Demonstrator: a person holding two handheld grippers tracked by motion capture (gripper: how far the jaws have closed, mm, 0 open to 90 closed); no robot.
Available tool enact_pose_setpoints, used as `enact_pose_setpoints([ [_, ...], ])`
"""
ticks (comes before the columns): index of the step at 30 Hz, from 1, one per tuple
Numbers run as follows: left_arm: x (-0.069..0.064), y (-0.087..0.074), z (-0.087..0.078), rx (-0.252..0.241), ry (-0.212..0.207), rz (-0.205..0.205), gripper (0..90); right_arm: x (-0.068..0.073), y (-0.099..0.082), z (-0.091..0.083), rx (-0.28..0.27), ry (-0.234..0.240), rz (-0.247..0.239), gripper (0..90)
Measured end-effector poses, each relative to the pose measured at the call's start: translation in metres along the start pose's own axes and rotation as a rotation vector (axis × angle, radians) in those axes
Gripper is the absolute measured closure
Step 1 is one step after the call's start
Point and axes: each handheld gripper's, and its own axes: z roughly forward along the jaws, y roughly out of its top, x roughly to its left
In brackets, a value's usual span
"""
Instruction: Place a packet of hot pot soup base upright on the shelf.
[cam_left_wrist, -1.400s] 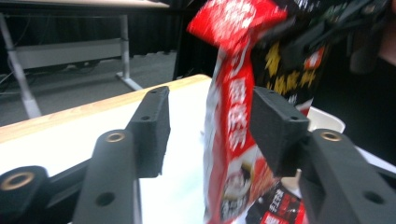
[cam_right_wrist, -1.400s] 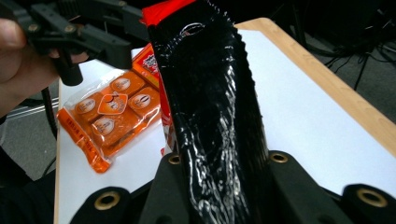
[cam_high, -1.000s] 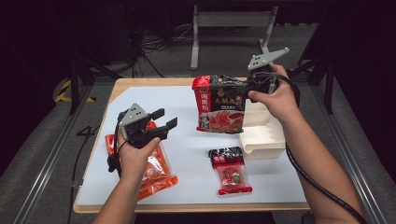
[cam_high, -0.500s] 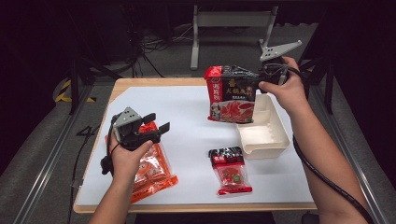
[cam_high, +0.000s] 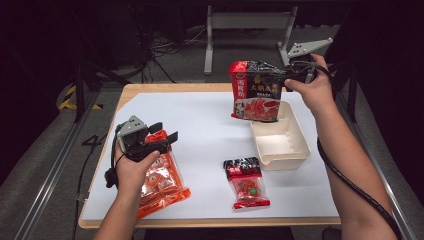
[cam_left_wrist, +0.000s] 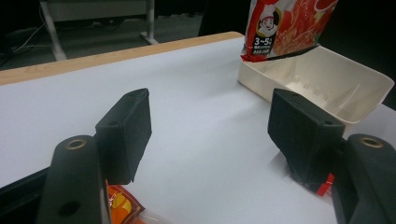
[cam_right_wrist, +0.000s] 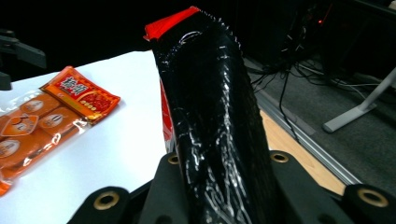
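My right gripper (cam_high: 289, 76) is shut on the upper edge of a large red and black food pouch (cam_high: 256, 91), holding it upright in the air over the far end of a cream plastic tray (cam_high: 280, 145). That pouch (cam_right_wrist: 210, 116) rises between the jaws in the right gripper view. My left gripper (cam_high: 165, 134) stands open at the table's left, just above an orange snack packet (cam_high: 162, 180). Between its fingers (cam_left_wrist: 126, 135) lies bare white table, and the cream tray (cam_left_wrist: 355, 88) sits beyond. A small red and black sachet (cam_high: 246, 182) lies near the front edge.
The white table top (cam_high: 200, 120) has a wooden rim, and dark floor with cables and a metal stand (cam_high: 250, 20) lies beyond it. The orange packet (cam_right_wrist: 51, 112) shows at the left of the right gripper view.
My right gripper has carried the pouch up and to the right, from the table beside the tray to above the tray's far end. My left gripper has drifted slightly left over the orange packet.
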Motion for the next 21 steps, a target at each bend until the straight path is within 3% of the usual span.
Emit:
enact_pose_setpoints([
  [14, 0.006, -0.008, -0.014, 0.003, 0.040, -0.023, 31.0, -0.025, -0.008, 0.000, -0.025, -0.033, -0.035, 79.5],
  [21, 0.009, -0.013, -0.021, -0.001, 0.059, -0.039, 31.0, -0.037, -0.014, -0.003, -0.037, -0.022, -0.054, 79.4],
])
